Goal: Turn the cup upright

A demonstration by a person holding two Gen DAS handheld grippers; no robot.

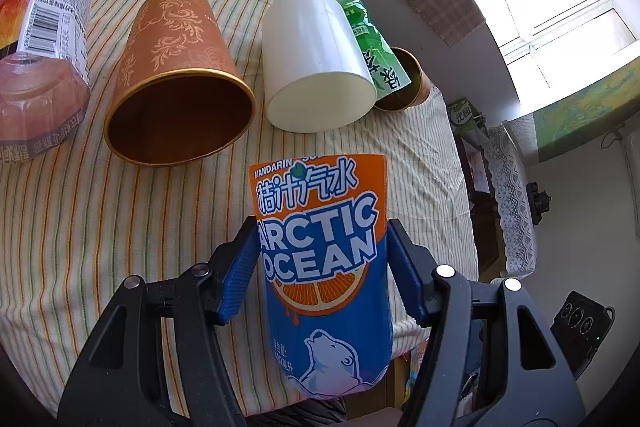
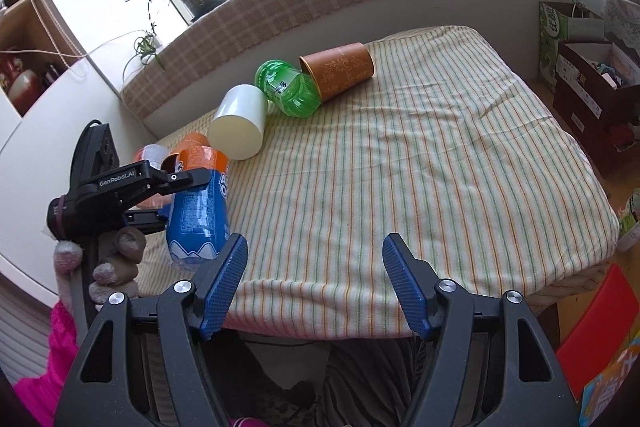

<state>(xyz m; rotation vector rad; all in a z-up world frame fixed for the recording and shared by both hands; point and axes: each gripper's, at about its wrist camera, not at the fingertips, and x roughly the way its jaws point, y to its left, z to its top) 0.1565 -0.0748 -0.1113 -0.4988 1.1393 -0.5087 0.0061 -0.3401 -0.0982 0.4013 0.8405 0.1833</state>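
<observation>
The left gripper (image 1: 322,267) has its blue ribbed pads pressed against both sides of the orange-and-blue soda cup (image 1: 324,267), holding it at the near left corner of the bed (image 2: 440,155), lifted and tilted rather than standing. From the right wrist view the cup (image 2: 198,203) leans with its blue end down toward the striped sheet, so I would judge the flip as underway but not finished: it has yet to be set down on its base and let go. The right gripper (image 2: 315,275) hovers over the near edge with its jaws wide and nothing between them. The held cup looks like a cut-down plastic bottle wrapped in a glossy printed label. Further back lie a smooth white cup (image 1: 316,63) and a matte brown paper cup (image 1: 180,83) with gold scrollwork and a gold rim, both on their sides, plus a ribbed green bottle (image 2: 288,87) and a second brown cup (image 2: 340,71) near the far edge. If these count too, most of the job remains.
</observation>
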